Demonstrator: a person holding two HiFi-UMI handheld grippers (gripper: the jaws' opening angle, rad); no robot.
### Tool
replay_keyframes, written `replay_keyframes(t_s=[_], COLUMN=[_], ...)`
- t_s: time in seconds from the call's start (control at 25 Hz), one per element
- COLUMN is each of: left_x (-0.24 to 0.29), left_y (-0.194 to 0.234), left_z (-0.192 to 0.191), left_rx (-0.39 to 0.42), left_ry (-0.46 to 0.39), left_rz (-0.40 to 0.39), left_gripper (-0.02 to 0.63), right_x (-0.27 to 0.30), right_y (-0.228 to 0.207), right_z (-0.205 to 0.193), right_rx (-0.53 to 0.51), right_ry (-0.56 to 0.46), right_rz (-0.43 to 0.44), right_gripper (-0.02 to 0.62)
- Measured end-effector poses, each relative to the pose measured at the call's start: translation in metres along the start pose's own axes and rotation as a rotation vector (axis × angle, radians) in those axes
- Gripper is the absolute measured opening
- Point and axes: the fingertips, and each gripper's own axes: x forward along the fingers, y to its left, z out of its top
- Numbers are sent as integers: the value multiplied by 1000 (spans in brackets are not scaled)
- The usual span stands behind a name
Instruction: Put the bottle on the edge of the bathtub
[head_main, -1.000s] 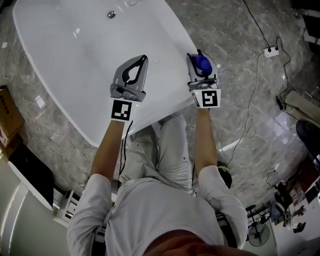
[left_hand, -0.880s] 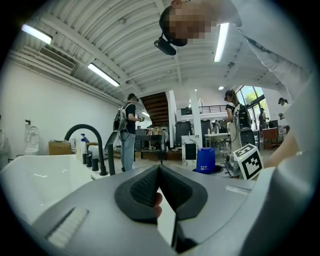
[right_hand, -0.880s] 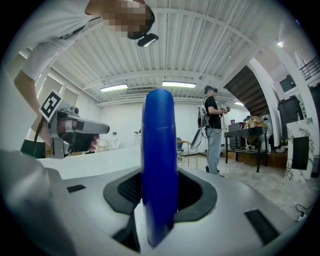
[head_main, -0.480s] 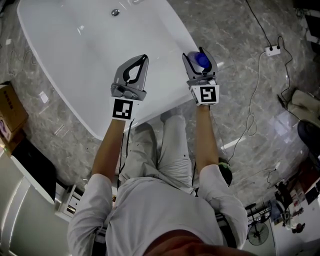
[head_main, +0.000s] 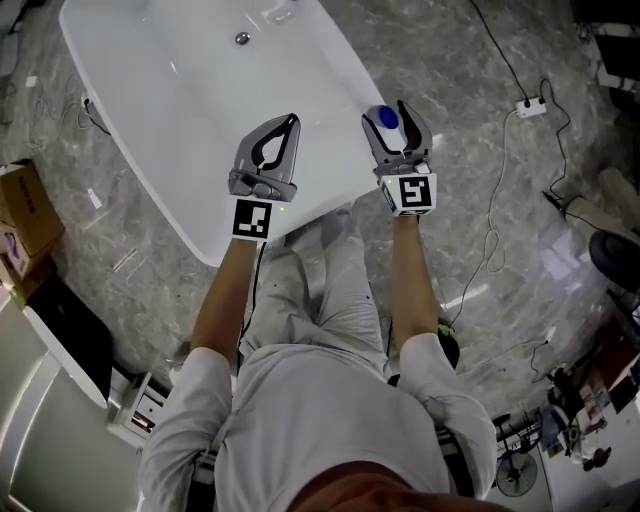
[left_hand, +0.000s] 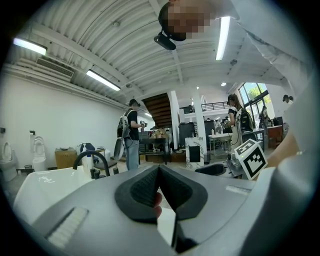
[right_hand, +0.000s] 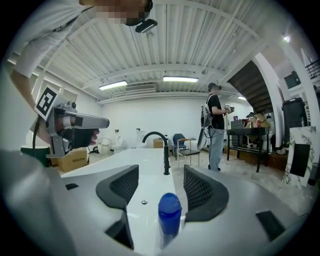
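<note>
A bottle with a blue cap (head_main: 385, 121) stands upright on the right rim of the white bathtub (head_main: 345, 75). My right gripper (head_main: 388, 108) straddles it and its jaws are opening. In the right gripper view the bottle (right_hand: 169, 214) is between the two pads with a gap on each side, touching neither. My left gripper (head_main: 291, 120) hovers over the tub's near end, to the left of the right one. It is shut with nothing in it, and its tips meet at a point (left_hand: 159, 167).
A black faucet (right_hand: 163, 150) rises at the tub's far end, and a drain (head_main: 241, 38) sits in the basin. Cables and a power strip (head_main: 530, 105) lie on the marble floor to the right. A cardboard box (head_main: 25, 210) stands at the left. People stand far off in the room.
The right gripper's jaws have spread apart and let go of the bottle, which stays upright on the rim. The left gripper has stayed shut.
</note>
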Motion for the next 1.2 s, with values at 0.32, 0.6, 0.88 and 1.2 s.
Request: replay_keyframes(t_s=[0.32,0.6,0.88,1.2], left_x=[-17,-44,-80,-103], left_y=[-14,-29,-42,-59], left_z=[88,130,160,188], left_rx=[219,195,113,79], left_ry=[-29,-29,-4,-32], left_rz=[-67,-80,-109,-114], left_gripper=[-3,-3,-3,-3], right_x=[-39,-67,-99,-142], right_y=[24,46,68,86], right_z=[98,181,234,259], right_rx=[15,4,-1,2], right_ry=[-48,-94,-112,-125], right_rz=[18,33,40,39], right_gripper=[259,245,210,145])
